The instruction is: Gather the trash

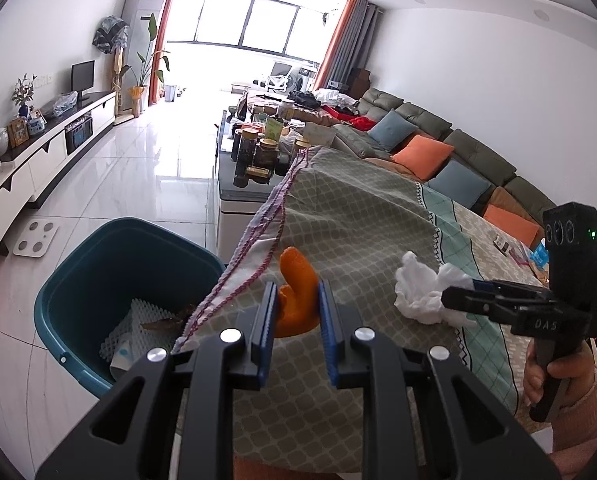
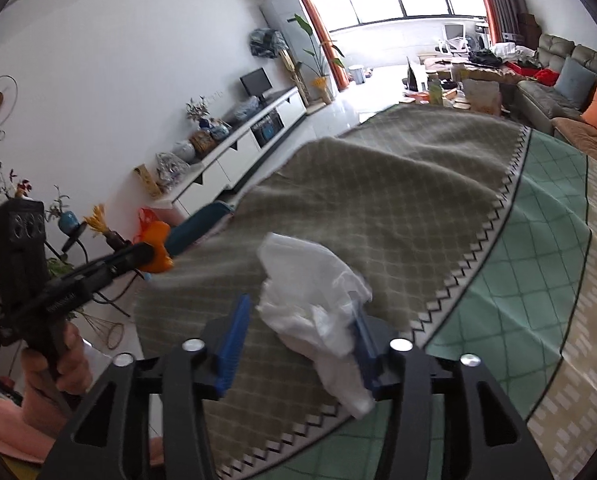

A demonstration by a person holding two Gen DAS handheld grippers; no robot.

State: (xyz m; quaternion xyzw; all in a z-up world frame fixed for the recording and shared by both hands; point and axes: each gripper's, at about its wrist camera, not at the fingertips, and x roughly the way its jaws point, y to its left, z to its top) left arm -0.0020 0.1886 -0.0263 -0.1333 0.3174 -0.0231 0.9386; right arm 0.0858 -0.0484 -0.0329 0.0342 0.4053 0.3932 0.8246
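Bin (image 1: 78, 280) contents partly hidden by the cloth (image 1: 338, 220) edge; crumpled tissue (image 2: 318, 304) blurred (right wrist view).

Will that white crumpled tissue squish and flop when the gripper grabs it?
Probably yes. The white tissue looks thin and crumpled, so it should squash easily between the right gripper fingers. It is likely very light, and loose corners drooping past the blue pads suggest it will flop, not hold shape.

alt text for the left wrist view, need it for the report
The left gripper grips an orange peel above a cloth-covered table. A teal bin with trash inside stands on the floor at left; at right, the right gripper touches crumpled white tissue.
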